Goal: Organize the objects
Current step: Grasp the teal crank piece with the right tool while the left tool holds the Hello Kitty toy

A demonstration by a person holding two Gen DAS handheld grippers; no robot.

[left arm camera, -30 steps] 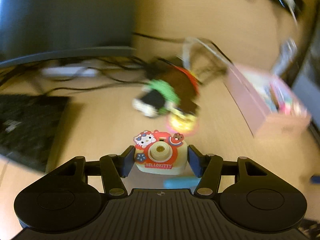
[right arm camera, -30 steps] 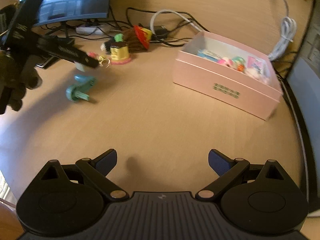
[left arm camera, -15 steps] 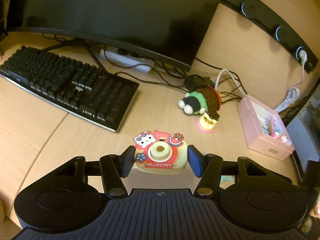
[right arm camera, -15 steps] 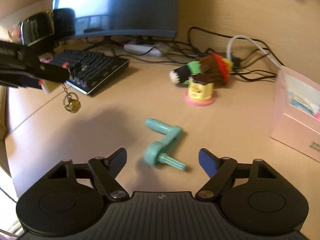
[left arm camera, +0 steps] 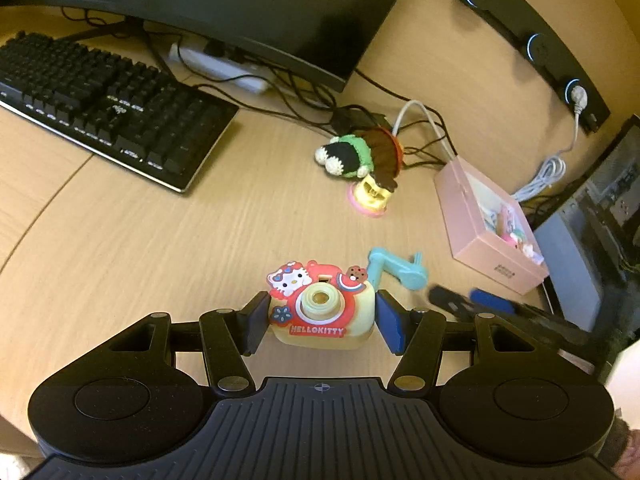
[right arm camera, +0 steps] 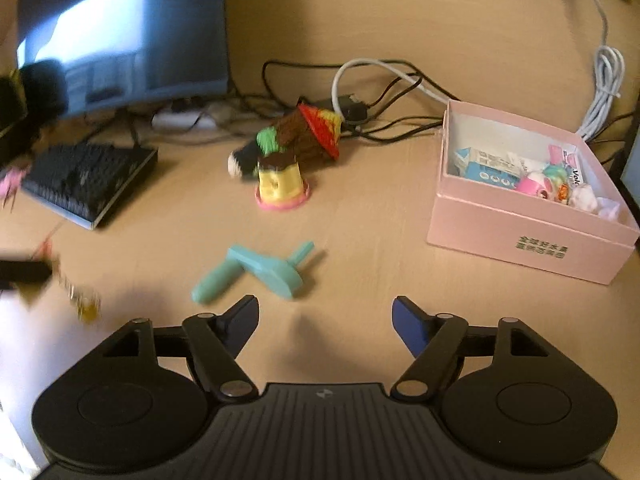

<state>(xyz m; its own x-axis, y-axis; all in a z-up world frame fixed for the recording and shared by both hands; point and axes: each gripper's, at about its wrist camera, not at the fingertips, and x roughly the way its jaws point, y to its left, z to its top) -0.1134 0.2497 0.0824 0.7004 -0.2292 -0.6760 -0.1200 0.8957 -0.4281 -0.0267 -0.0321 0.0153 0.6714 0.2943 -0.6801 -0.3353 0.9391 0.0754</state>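
My left gripper (left arm camera: 320,316) is shut on a yellow toy camera (left arm camera: 320,304) with a red Hello Kitty front, held above the desk. A key ring (right arm camera: 84,304) dangles under it in the right wrist view, blurred. A teal crank-shaped toy (right arm camera: 260,270) lies flat on the wood just ahead of my right gripper (right arm camera: 325,316), which is open with nothing between its fingers. The open pink box (right arm camera: 520,240) at the right holds several small toys. A crocheted doll (right arm camera: 296,136) lies behind a yellow and pink cake toy (right arm camera: 280,188).
A black keyboard (left arm camera: 104,104) and a large monitor (left arm camera: 200,0) fill the left and back of the desk. Black and white cables (right arm camera: 380,80) trail behind the doll. A power strip (left arm camera: 216,66) sits under the monitor. A dark cabinet (left arm camera: 600,220) stands right of the box.
The right gripper's jaws have narrowed, and it has swung from the pink box toward the teal toy, now just ahead. The left gripper kept the toy camera and drew back from the doll.
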